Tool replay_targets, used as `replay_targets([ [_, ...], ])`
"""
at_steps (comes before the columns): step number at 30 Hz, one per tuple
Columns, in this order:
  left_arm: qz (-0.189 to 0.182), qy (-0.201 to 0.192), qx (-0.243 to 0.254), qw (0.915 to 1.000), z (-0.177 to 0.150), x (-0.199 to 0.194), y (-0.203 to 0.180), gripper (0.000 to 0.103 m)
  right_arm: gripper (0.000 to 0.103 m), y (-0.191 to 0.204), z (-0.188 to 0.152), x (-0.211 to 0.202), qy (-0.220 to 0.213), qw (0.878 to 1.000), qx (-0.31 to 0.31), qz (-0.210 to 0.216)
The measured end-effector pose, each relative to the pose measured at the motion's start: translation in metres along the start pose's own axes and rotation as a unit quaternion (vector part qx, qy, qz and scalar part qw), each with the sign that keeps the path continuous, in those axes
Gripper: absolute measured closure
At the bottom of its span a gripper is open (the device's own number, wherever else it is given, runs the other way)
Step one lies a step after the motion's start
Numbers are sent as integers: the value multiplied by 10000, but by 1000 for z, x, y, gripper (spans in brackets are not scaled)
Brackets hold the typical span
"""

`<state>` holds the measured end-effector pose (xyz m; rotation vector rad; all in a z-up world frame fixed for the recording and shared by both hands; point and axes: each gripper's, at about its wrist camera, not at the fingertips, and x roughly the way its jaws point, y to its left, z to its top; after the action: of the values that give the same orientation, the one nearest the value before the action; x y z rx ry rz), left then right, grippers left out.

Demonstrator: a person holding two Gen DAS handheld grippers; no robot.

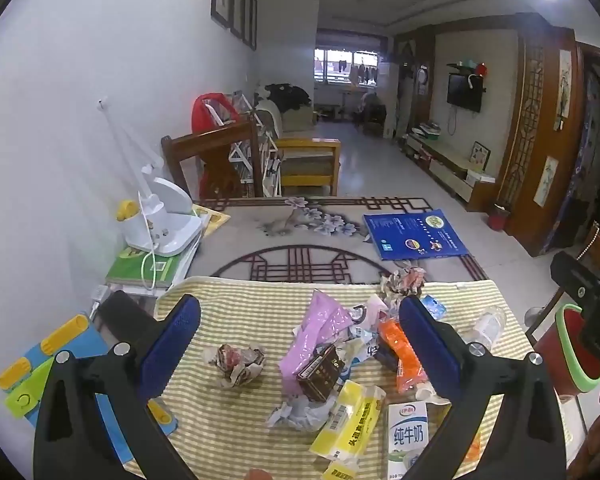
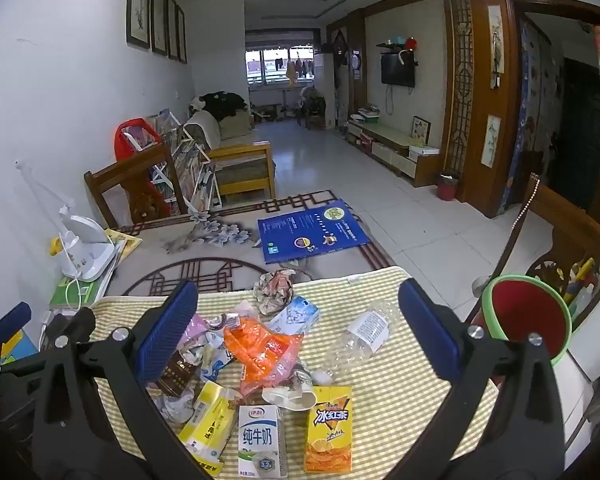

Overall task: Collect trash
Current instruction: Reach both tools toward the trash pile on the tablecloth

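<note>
Here, right gripper (image 2: 298,340) spread wide, holding nothing, hovering over the striped mat (image 2: 400,392). Between its fingers, the trash heap; clear plastic bottle (image 2: 360,340) just right of centre, long axis slanting from near-left to far-right. Further right, off the mat, the red bin (image 2: 532,316). Left gripper (image 1: 300,344) likewise spread and empty, farther from bottle and bin; probably the right hand's pick.
</note>
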<state>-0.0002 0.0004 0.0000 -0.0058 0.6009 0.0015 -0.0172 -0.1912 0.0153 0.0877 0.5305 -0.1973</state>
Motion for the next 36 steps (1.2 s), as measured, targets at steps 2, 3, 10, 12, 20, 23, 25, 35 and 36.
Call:
replay_targets([
  [2, 30, -5, 5, 10000, 0, -1, 2, 8, 4, 0, -1, -1, -16, 10000, -13, -7],
  [3, 35, 4, 10, 10000, 0, -1, 3, 8, 4, 0, -1, -1, -19, 10000, -15, -9],
  [10, 50, 7, -46, 10000, 0, 0, 7, 8, 4, -1, -4, -3, 14, 10000, 7, -49],
  [12, 85, -65, -3, 9999, 0, -2, 6, 8, 4, 0, -5, -3, 15, 10000, -6, -61],
  [20, 193, -69, 68, 9998, -3, -2, 1, 8, 4, 1, -6, -3, 40, 10000, -5, -76],
  [23, 170, -63, 39, 9998, -4, -1, 1, 8, 4, 2, -7, -3, 57, 10000, -15, -79],
  [25, 146, -73, 12, 9999, -4, -1, 1, 8, 4, 2, -7, -3, 66, 9999, -20, -76],
  [35, 193, -19, 46, 9998, -16, 2, 3, 8, 4, 0, -11, 2, 164, 9998, 13, -57],
  [36, 179, -9, 18, 9998, -17, 4, 4, 8, 4, 0, -11, 2, 166, 9998, 17, -61],
])
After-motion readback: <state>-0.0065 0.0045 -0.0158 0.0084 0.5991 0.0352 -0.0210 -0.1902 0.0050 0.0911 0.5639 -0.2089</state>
